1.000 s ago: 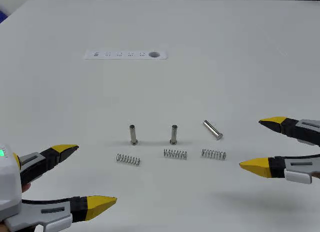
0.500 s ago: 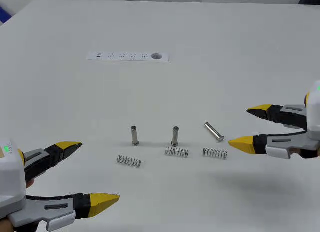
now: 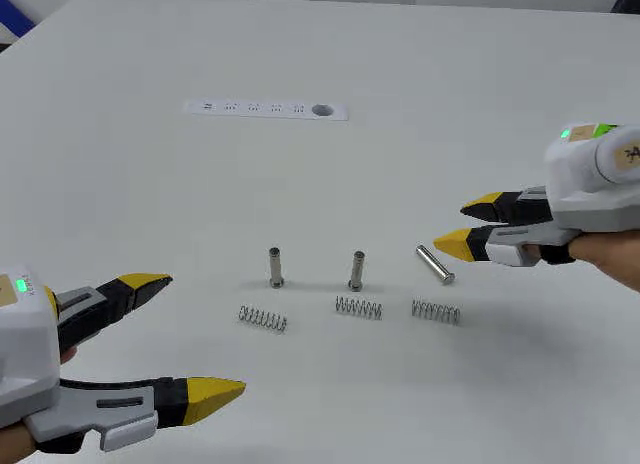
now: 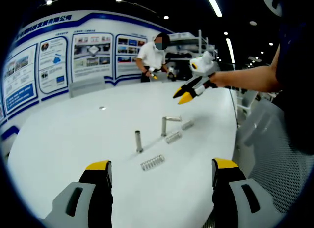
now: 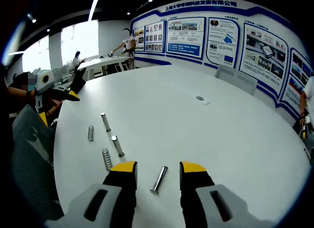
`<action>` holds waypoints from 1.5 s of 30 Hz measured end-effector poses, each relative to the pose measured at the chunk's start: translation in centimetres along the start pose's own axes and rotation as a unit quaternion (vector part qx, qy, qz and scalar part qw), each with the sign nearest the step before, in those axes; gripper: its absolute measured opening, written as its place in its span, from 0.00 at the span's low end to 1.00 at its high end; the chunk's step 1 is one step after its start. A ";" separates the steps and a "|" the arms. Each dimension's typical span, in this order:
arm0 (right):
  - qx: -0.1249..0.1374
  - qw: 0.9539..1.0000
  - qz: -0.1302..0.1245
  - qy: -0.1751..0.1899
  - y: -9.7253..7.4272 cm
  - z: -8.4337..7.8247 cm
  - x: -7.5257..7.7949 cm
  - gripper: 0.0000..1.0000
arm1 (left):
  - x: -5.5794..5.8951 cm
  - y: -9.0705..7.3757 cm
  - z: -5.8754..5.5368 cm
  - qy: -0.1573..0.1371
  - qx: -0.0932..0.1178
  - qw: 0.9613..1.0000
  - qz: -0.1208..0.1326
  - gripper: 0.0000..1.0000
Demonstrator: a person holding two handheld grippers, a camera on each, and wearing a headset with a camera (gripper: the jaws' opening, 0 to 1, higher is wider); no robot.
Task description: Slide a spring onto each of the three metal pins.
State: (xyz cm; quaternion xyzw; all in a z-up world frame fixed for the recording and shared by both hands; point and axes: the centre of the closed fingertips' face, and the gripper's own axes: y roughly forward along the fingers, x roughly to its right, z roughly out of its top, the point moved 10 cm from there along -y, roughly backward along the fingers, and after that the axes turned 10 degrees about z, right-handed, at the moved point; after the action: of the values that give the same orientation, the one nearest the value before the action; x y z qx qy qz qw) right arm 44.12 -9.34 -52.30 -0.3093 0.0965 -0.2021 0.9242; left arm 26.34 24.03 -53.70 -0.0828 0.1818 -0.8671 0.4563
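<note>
Above table (image 3: 420, 74), right gripper (image 3: 455, 224): jaws slightly parted, empty, tips near lying pin (image 3: 434, 264)
Left gripper (image 3: 200, 334): jaws wide apart, empty, well short of left spring (image 3: 262, 318)
Upright: left pin (image 3: 275, 267), middle pin (image 3: 357, 270)
Flat: left spring, middle spring (image 3: 358, 307), right spring (image 3: 435, 311), each just before its pin, not touching

— The left tongs (image 3: 202, 334): how are they coloured?
— Yellow pointed tips, a black stretch behind, then pale grey shells, each with a dark slot.
— And the right tongs (image 3: 452, 224)?
— The same three colours. At 2 o'clock in the left gripper view, a dark sleeve (image 4: 294, 66) covers the upper arm.
</note>
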 end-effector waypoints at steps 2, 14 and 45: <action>-0.010 1.000 -0.003 0.005 0.5 0.1 0.1 0.31 | 0.0 0.0 0.0 -0.001 0.001 1.000 0.001 0.85; -0.081 0.995 -0.035 0.054 3.8 -0.5 0.7 0.20 | 0.5 0.1 -0.1 -0.005 0.002 1.000 -0.001 0.84; -0.160 0.980 -0.040 0.109 6.5 -1.7 1.5 0.09 | 0.2 0.1 -0.6 -0.014 0.001 1.000 0.003 0.82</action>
State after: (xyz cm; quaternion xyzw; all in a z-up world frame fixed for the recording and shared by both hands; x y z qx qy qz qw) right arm 46.96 -6.16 -57.72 -0.4327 0.2148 -0.2535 0.8381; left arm 26.14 23.92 -54.28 -0.0941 0.1747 -0.8649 0.4611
